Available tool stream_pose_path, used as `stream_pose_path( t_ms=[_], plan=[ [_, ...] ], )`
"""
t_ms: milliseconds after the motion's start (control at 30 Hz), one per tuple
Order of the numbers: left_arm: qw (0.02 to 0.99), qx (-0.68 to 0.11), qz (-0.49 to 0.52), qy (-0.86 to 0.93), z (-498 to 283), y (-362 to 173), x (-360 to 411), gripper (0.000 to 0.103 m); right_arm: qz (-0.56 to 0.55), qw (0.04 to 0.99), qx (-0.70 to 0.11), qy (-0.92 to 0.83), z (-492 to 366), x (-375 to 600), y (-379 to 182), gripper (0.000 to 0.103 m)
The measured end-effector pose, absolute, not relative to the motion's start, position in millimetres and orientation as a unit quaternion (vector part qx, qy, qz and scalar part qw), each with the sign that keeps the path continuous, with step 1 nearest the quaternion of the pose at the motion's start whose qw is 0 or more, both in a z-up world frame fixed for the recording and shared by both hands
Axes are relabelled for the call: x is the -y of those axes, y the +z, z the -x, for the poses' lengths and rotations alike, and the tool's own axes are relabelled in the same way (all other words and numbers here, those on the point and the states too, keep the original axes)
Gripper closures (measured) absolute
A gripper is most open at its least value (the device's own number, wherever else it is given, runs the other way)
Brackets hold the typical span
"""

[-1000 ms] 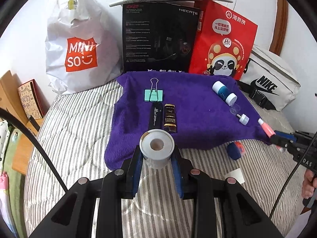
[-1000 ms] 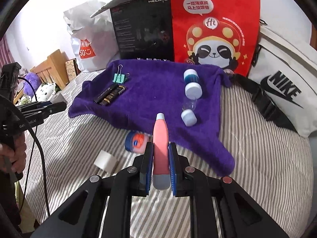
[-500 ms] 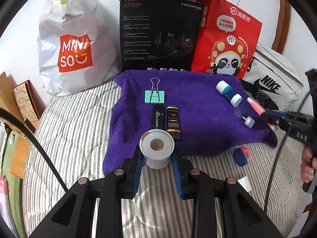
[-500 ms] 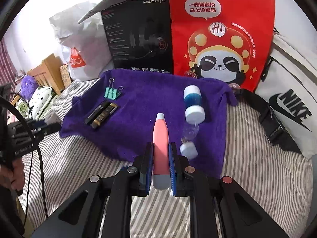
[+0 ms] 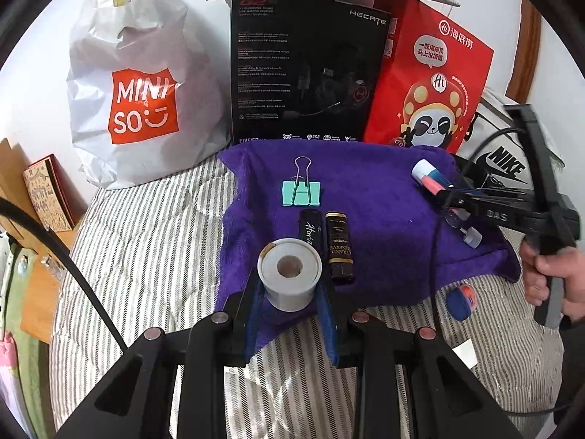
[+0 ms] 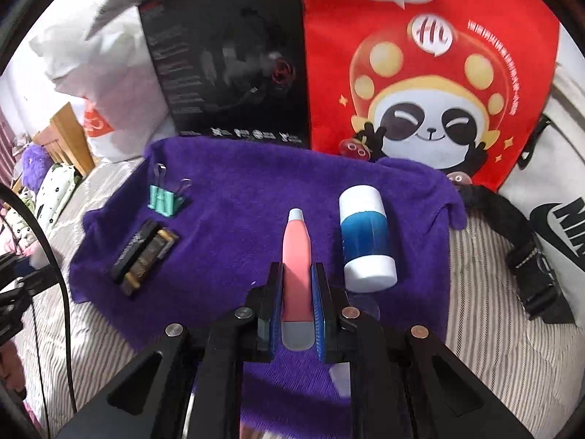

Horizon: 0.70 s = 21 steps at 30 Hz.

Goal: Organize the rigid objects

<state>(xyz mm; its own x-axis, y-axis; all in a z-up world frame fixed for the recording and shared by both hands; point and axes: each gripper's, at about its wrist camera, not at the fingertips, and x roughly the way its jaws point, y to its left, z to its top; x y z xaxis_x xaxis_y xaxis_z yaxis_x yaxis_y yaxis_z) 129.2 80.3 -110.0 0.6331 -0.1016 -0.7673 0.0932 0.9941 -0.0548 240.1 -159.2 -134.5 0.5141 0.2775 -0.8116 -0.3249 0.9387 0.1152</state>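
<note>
My left gripper (image 5: 290,301) is shut on a grey-white tape roll (image 5: 289,273), held over the near edge of the purple towel (image 5: 373,190). A teal binder clip (image 5: 302,192) and two dark sticks (image 5: 338,244) lie on the towel ahead of it. My right gripper (image 6: 297,301) is shut on a pink tube (image 6: 296,256) with a white tip, hovering over the towel (image 6: 237,197) just left of a blue-and-white bottle (image 6: 365,236). In the left wrist view the right gripper (image 5: 451,199) with the pink tube (image 5: 431,186) comes in from the right, over the bottle.
Against the wall stand a white Miniso bag (image 5: 142,102), a black headset box (image 5: 303,69) and a red panda bag (image 5: 427,91), with a white Nike bag (image 6: 555,219) at right. A small white-capped vial (image 5: 471,236) lies on the towel. On the striped bedding lie a blue-orange tin (image 5: 461,300) and a white scrap (image 5: 464,353).
My right gripper carried the pink tube forward from the bedding over the towel, up beside the blue-and-white bottle. My left gripper edged forward slightly with the tape roll.
</note>
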Motion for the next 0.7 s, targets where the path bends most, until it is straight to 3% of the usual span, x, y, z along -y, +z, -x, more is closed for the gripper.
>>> stream_pose_path(
  t_ms=[700],
  plan=[
    [0.900, -0.429, 0.027, -0.071, -131, -116, -87, 0.076, 0.045, 0.856, -0.492, 0.149, -280, 147, -167, 0.087]
  ],
)
